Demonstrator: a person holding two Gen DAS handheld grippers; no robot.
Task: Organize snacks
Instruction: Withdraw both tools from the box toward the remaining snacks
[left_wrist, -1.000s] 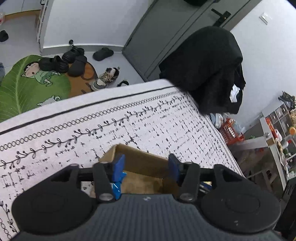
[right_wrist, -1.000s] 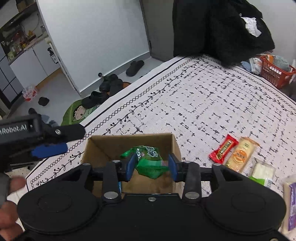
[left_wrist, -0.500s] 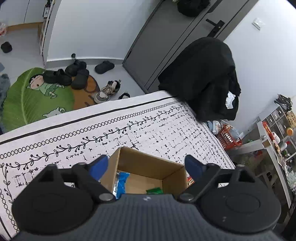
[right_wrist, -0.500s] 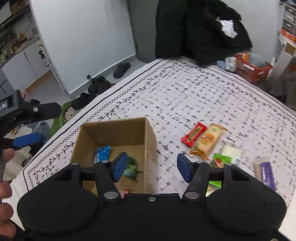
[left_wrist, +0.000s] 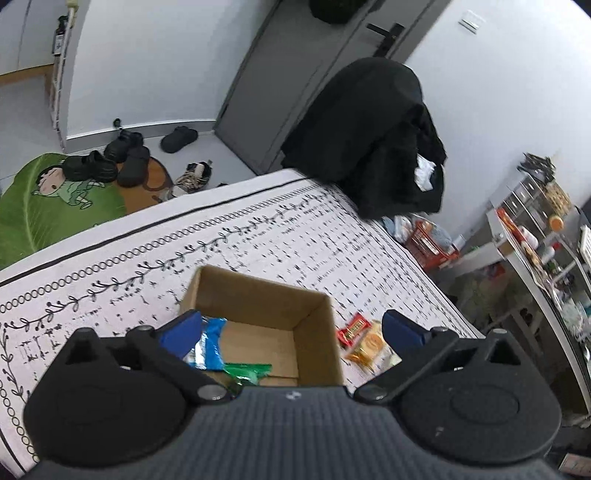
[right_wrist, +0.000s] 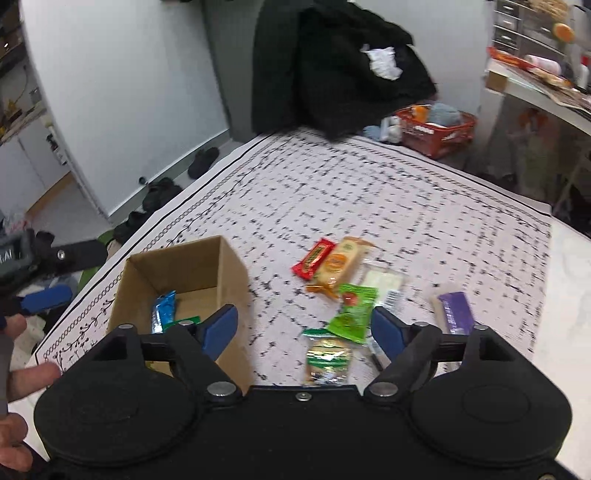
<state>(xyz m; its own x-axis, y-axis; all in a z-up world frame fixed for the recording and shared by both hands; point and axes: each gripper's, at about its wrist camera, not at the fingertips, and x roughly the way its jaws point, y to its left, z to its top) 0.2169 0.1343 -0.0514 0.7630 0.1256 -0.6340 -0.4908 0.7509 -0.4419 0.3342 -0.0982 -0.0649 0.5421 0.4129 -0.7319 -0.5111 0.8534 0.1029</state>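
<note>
Snacks part boxed, part loose on the bed.
An open cardboard box (right_wrist: 184, 280) sits ahead-left of the right gripper (right_wrist: 304, 328), with a blue packet (right_wrist: 163, 312) and a green packet (left_wrist: 245, 371) lying inside. Ahead of that gripper lie a red bar (right_wrist: 314, 258), an orange packet (right_wrist: 334, 267), a white packet (right_wrist: 382, 282), a green pouch (right_wrist: 351, 314), a clear biscuit pack (right_wrist: 327, 360) and a purple bar (right_wrist: 454, 312).
</note>
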